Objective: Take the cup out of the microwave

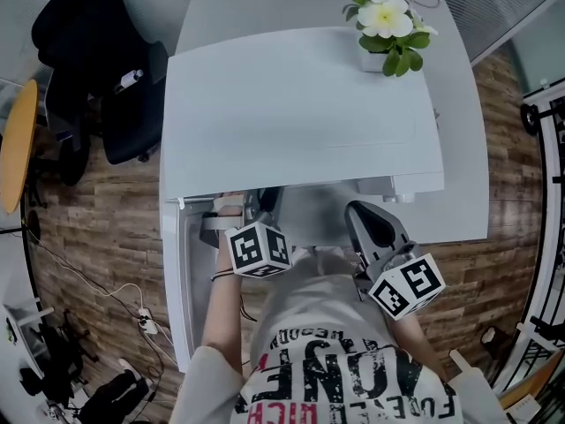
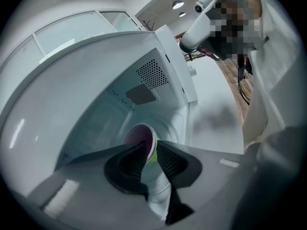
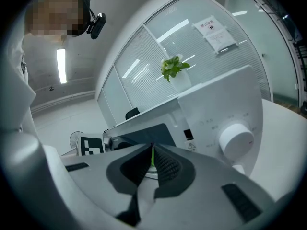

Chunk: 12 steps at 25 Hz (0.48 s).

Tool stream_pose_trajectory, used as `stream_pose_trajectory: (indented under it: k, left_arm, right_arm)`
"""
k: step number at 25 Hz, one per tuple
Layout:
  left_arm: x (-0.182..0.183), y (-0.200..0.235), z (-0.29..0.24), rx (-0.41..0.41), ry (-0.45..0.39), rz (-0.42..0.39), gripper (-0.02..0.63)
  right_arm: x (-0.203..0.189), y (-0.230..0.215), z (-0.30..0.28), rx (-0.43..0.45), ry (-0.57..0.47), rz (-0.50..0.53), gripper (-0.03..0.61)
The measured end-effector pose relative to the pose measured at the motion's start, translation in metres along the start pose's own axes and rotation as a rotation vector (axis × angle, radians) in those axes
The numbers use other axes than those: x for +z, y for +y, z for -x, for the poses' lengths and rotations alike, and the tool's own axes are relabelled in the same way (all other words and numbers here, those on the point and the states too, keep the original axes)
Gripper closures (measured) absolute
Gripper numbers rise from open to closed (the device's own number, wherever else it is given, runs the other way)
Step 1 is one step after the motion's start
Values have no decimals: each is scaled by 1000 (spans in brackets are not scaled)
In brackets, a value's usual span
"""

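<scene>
Inside the open white microwave (image 2: 96, 104) a cup (image 2: 141, 138) stands with a pink inside, a white rim and a green outer side. My left gripper (image 2: 152, 147) is shut on its rim wall, one finger inside the cup and the other outside. In the head view the left gripper (image 1: 256, 208) reaches in under the microwave (image 1: 300, 113) top, and the cup is hidden there. My right gripper (image 3: 152, 150) is shut with nothing in it, held before the control panel near the white knob (image 3: 235, 140). Only a green sliver shows past its tips.
The microwave door (image 1: 187, 281) hangs open to the left of my left arm. A potted flower (image 1: 388, 25) stands on the microwave's far right corner. The white table (image 1: 463, 148) carries the oven. A black chair (image 1: 97, 69) stands at the far left on the wooden floor.
</scene>
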<state>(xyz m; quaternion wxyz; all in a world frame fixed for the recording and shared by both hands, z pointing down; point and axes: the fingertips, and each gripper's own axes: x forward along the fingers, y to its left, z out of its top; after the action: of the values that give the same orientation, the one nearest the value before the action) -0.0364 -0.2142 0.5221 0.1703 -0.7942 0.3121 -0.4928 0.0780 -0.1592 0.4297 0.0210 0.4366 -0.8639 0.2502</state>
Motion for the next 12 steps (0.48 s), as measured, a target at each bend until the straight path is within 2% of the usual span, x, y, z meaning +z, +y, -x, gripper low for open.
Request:
stream_pose_trajectory:
  k: [4, 12]
  left_arm:
    - [-3, -1, 0, -16, 5, -1, 572]
    - [-10, -10, 3, -68, -2, 22, 581]
  right_arm:
    - [-2, 4, -2, 1, 3, -4, 557]
    - [-4, 10, -4, -11, 8, 1, 557]
